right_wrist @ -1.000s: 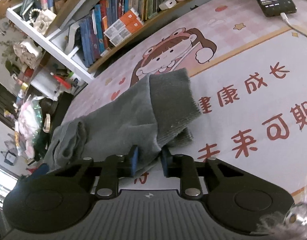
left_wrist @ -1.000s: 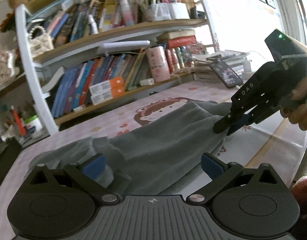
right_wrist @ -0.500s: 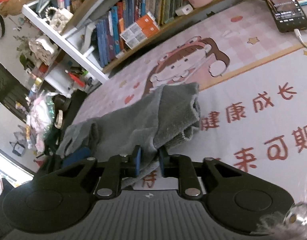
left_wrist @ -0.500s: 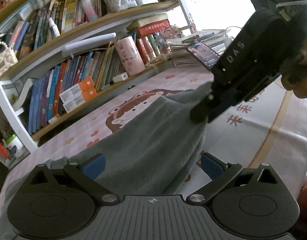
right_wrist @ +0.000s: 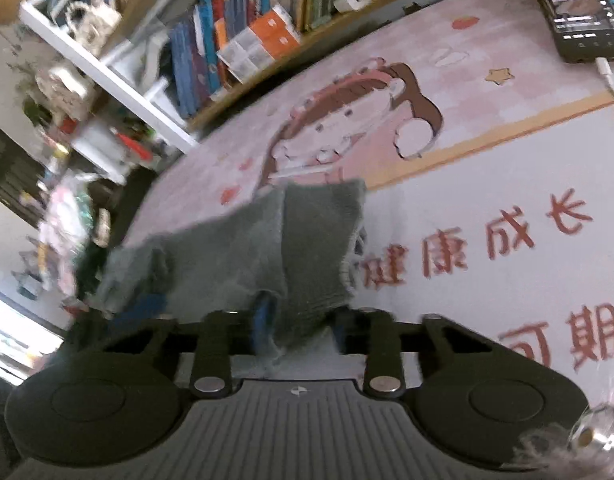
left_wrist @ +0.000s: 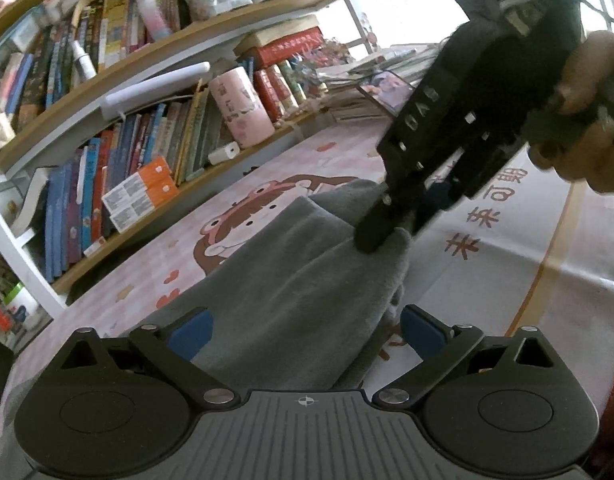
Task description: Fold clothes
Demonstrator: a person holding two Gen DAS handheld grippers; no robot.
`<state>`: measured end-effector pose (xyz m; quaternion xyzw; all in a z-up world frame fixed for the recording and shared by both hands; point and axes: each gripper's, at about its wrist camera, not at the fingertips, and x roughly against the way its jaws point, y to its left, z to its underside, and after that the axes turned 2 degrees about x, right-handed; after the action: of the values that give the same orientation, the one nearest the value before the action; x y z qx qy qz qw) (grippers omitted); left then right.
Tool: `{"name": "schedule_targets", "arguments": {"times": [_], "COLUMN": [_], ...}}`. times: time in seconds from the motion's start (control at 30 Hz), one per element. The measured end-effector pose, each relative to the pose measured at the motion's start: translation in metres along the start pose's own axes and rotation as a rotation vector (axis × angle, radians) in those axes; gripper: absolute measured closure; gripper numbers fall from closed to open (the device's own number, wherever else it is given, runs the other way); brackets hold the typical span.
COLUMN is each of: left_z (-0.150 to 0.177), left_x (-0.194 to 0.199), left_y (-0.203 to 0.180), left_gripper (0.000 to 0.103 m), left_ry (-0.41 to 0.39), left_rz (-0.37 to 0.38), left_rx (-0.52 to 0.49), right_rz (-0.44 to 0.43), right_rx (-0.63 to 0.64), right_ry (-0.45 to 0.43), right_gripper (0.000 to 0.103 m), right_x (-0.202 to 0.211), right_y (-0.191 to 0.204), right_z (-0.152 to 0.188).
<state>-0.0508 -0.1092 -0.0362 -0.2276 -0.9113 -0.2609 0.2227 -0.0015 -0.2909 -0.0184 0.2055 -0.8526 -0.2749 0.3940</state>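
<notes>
A grey knitted garment (left_wrist: 291, 276) lies on the pink cartoon mat (left_wrist: 235, 224). In the left wrist view my left gripper (left_wrist: 307, 330) is open, its blue pads on either side of the cloth near its bottom edge. My right gripper (left_wrist: 381, 234) comes in from the upper right and pinches the garment's far edge. In the right wrist view the right gripper (right_wrist: 297, 326) has the garment (right_wrist: 267, 248) bunched between its jaws, which stand somewhat apart; the view is blurred.
A bookshelf (left_wrist: 147, 128) full of books runs along the back of the mat, with a pink cup (left_wrist: 243, 112) on it. A phone (right_wrist: 579, 8) on a cable lies at the far right. The mat carries red Chinese characters (right_wrist: 507, 240).
The right gripper has carried the garment's edge toward the left gripper, folding the cloth over. Its jaws look wider apart than before. The left gripper stays open.
</notes>
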Motion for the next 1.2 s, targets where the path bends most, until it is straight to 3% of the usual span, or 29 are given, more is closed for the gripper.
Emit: {"name": "schedule_targets", "arguments": {"times": [0.13,0.33,0.37,0.4,0.43,0.57,0.63,0.67,0.73,0.83,1.2], "left_z": [-0.008,-0.017,-0.018,-0.02,-0.021,-0.024,-0.024,-0.025,-0.026,-0.027,-0.038], "left_x": [-0.008,-0.022,-0.025,-0.027,-0.03,-0.038,-0.039,-0.039,-0.038,-0.034,-0.005], "left_y": [-0.005,-0.022,-0.024,-0.026,-0.027,-0.03,-0.031,-0.031,-0.029,-0.022,0.051], "left_gripper": [0.015,0.019,0.024,0.037,0.041,0.042,0.062,0.067,0.079,0.083,0.085], "left_ry": [0.0,-0.009,-0.014,-0.017,-0.018,-0.023,-0.03,-0.034,-0.043,-0.063,-0.161], "left_rz": [-0.014,-0.09,-0.108,-0.124,-0.138,-0.142,-0.13,-0.122,-0.115,-0.102,0.013], "left_rx": [-0.02,-0.142,-0.162,-0.176,-0.187,-0.217,-0.223,-0.219,-0.205,-0.162,0.222], "right_rz": [-0.078,-0.12,-0.121,-0.12,-0.116,-0.109,-0.112,-0.109,-0.113,-0.128,-0.294], "right_rx": [0.007,0.02,0.021,0.022,0.023,0.014,-0.011,-0.021,-0.042,-0.085,-0.174], "right_ry": [-0.045,-0.066,-0.066,-0.067,-0.068,-0.065,-0.054,-0.051,-0.045,-0.033,-0.086], "right_gripper": [0.082,0.083,0.083,0.083,0.083,0.082,0.077,0.065,0.051,0.035,0.028], "right_x": [0.013,0.018,0.018,0.018,0.018,0.018,0.017,0.016,0.016,0.014,0.014], "right_y": [0.007,0.017,0.016,0.015,0.014,0.005,-0.001,-0.004,-0.01,-0.019,-0.019], "right_z": [-0.011,-0.022,-0.022,-0.022,-0.021,-0.02,-0.02,-0.019,-0.019,-0.02,-0.022]}}
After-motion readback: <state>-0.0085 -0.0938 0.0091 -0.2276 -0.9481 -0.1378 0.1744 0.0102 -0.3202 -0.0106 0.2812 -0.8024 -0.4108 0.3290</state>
